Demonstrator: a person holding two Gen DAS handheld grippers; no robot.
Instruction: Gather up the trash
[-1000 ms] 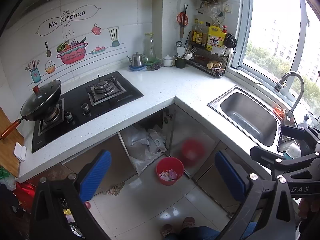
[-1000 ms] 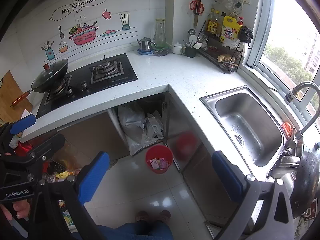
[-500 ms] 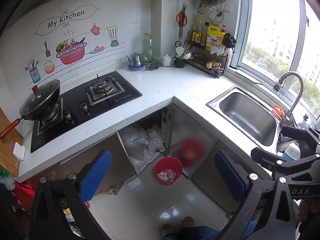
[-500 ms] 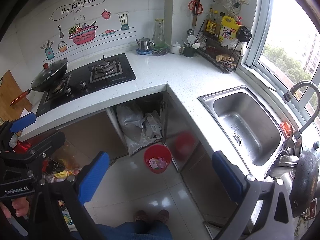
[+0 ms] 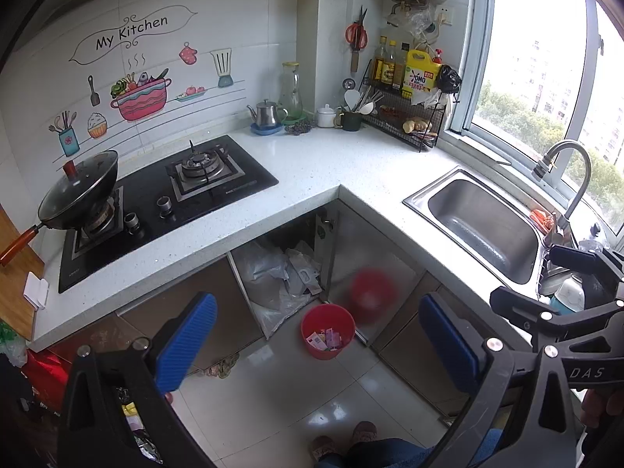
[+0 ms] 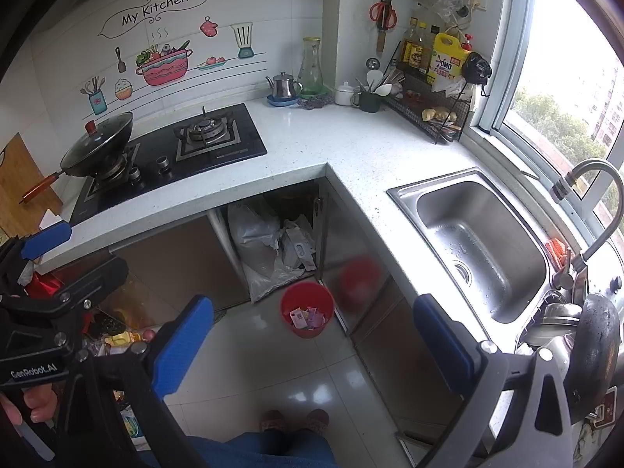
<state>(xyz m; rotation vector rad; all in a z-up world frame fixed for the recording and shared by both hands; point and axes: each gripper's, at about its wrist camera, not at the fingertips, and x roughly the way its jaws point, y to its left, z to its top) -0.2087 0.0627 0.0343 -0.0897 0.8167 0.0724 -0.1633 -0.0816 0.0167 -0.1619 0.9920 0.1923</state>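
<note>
A red bin [image 5: 328, 353] stands on the tiled floor below the counter corner, with several small wrappers [image 5: 325, 340] inside it. The right wrist view shows the same bin [image 6: 289, 306] and wrappers [image 6: 306, 318]. My left gripper [image 5: 316, 312] hangs high above the floor, open, nothing between its blue pads [image 5: 187, 339]. My right gripper [image 6: 312, 308] is also open and empty, at about the same height, with its blue pads [image 6: 444, 337] wide apart. Each gripper's frame shows at the edge of the other's view, held by a hand.
An L-shaped white counter [image 5: 331, 171] carries a black hob [image 5: 175, 199] with a wok [image 5: 80, 191], and a steel sink [image 6: 479, 241] with a tap. An open cabinet [image 5: 280, 273] holds plastic bags. Clutter lies on the floor at left [image 6: 117, 335]. The person's feet [image 6: 294, 419] are below.
Both views have drifted only slightly. The grippers stay open and the bin has not moved.
</note>
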